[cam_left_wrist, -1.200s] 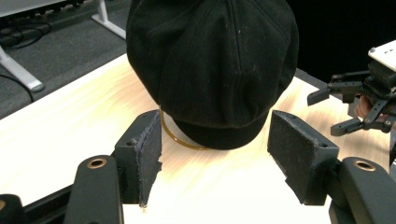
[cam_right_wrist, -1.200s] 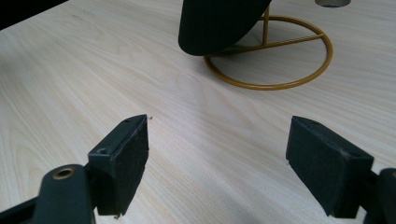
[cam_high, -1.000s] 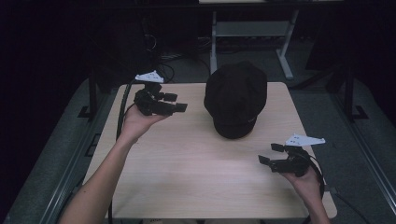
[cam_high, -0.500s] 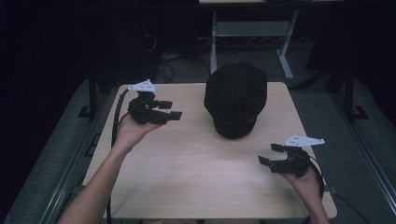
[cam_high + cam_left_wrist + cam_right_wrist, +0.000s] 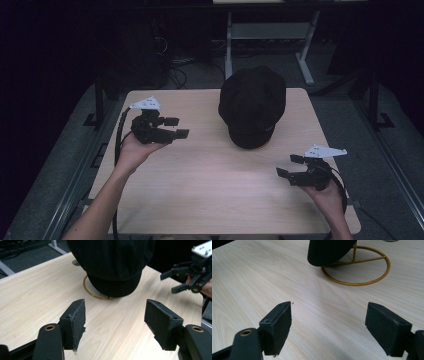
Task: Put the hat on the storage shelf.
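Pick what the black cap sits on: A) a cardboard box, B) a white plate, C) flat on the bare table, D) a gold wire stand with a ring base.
D: the right gripper view shows the black cap raised on a gold wire stand whose ring base rests on the wooden table.

A black fabric cap [image 5: 252, 107] sits on a gold wire ring stand [image 5: 357, 267], on the light wooden table [image 5: 210, 185], ahead of and between the left gripper [image 5: 175, 127] and right gripper [image 5: 289, 166], which are well apart.
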Motion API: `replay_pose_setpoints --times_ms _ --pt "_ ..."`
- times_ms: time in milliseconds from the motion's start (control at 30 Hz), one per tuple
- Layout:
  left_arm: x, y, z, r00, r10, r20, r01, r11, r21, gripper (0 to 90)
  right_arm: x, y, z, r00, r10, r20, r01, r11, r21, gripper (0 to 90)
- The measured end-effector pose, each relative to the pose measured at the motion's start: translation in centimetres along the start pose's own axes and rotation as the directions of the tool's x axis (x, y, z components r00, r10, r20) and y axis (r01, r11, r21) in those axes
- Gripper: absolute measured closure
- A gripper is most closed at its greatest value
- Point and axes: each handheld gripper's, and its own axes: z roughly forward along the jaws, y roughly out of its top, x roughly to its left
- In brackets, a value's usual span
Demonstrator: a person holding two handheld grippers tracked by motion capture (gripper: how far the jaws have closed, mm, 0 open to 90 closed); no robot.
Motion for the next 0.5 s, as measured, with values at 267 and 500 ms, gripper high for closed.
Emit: replay_pose_setpoints --times_ms 267,500 --pt "0.1 -1.7 -0.4 0.9999 -0.007 -0.013 0.007 0.9999 -0.008 32.2 0.2 0.0 0.2 1.0 -0.001 -0.002 0.001 1.0 0.007 20.9" --pt "-0.2 -3.1 -0.7 0.9997 -0.017 -0.017 0.016 0.9994 -0.029 32.2 0.1 -0.1 0.2 1.0 0.005 -0.001 -0.005 1.0 0.007 20.9"
